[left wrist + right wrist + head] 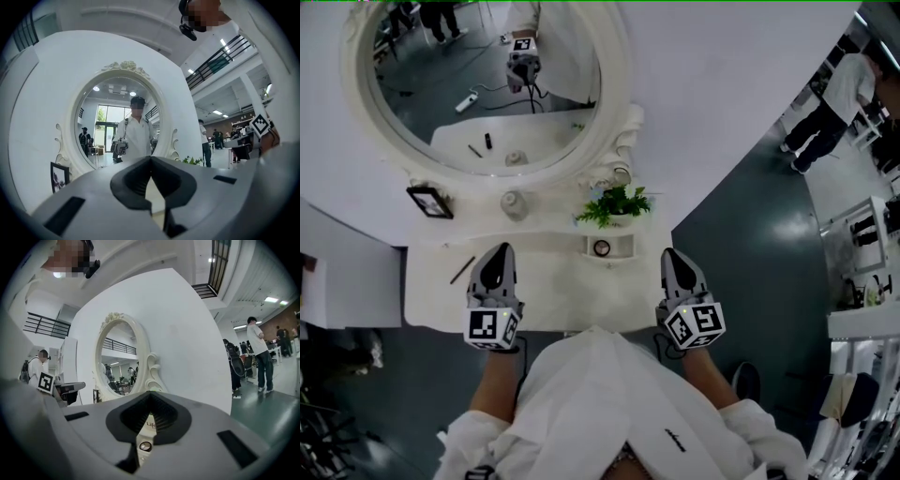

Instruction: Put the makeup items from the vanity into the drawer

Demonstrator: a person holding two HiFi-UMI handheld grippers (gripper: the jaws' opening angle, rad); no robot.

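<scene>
On the white vanity top [553,291] lie a dark pencil [461,270] at the left, a small round jar [515,203] by the mirror, and a round compact [601,247] in a little white tray. My left gripper [499,249] hovers over the vanity's left half, just right of the pencil, shut and empty. My right gripper [669,254] sits at the vanity's right edge, shut with nothing held. In the right gripper view the compact [146,446] shows below the closed jaws. In the left gripper view the left gripper [151,160] points at the mirror.
A large oval mirror [478,84] stands at the back, with a picture frame [429,201] at its left foot and a green plant [616,203] at its right. Dark floor lies right of the vanity, where people stand at some distance [834,98].
</scene>
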